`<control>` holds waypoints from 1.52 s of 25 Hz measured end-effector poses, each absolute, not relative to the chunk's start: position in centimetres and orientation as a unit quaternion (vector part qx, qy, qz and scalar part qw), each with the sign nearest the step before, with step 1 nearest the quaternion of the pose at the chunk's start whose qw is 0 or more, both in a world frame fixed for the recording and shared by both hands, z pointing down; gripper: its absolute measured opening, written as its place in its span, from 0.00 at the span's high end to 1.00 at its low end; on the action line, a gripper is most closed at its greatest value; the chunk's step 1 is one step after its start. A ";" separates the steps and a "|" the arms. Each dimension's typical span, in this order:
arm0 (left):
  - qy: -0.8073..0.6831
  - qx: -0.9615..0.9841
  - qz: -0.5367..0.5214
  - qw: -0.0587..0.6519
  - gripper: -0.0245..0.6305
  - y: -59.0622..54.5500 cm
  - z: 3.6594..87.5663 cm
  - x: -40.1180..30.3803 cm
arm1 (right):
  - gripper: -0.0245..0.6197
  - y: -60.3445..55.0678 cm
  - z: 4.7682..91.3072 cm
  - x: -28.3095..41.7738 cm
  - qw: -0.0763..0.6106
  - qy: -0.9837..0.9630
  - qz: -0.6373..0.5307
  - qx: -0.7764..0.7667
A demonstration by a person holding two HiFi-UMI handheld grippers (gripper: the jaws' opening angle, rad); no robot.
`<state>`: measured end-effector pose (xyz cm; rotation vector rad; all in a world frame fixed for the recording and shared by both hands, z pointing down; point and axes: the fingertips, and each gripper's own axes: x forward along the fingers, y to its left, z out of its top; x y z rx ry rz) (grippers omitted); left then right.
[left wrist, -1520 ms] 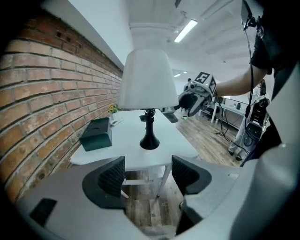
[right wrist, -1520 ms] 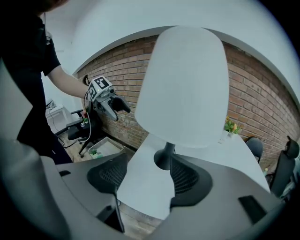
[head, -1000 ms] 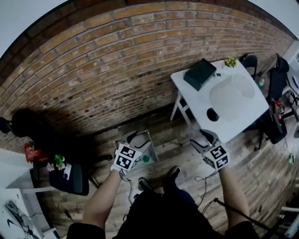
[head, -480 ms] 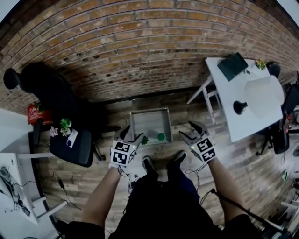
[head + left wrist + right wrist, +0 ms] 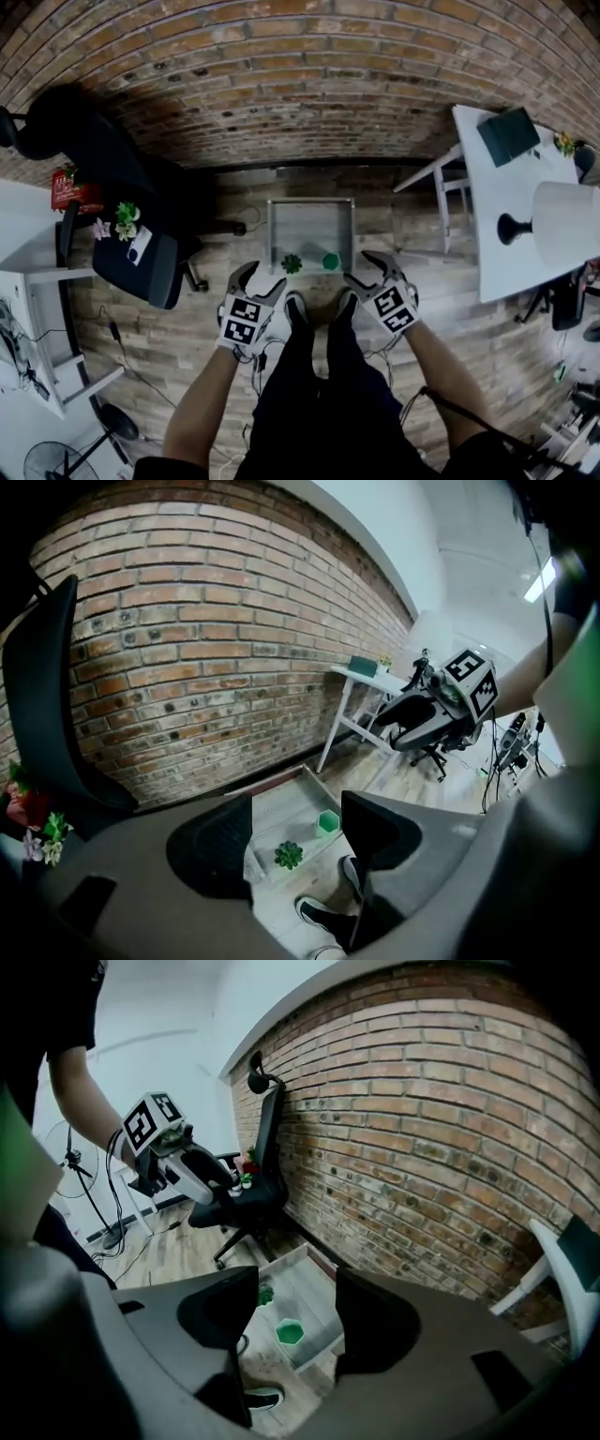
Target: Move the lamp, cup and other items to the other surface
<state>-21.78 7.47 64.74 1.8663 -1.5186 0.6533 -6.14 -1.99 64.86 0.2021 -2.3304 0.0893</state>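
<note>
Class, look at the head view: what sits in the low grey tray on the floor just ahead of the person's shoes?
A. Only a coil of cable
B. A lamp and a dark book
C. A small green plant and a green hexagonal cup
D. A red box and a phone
C: the tray holds a small green plant and a green hexagonal cup, while the lamp stands on the white table.

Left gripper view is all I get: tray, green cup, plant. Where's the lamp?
Observer: The lamp stands on the white table, at the head view's right.
Operator: Right side loaded?
Observer: No, the right tongs are open and empty. The cup sits well below them on the tray.
Operator: Anything behind me on the left?
Observer: A fan stands on the floor at the head view's lower left.
</note>
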 end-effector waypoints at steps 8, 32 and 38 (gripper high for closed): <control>-0.567 0.701 0.283 0.328 0.52 8.2 72.1 -20.1 | 0.52 -1.1 77.2 -5.8 0.441 -0.896 0.041 0.029; -0.557 0.688 0.278 0.374 0.52 11.1 86.3 -18.6 | 0.42 0.3 101.9 -6.1 0.539 -0.839 -0.025 -0.079; -0.563 0.685 0.273 0.372 0.52 11.5 86.7 -19.1 | 0.46 0.2 103.1 -7.5 0.532 -0.841 -0.041 -0.082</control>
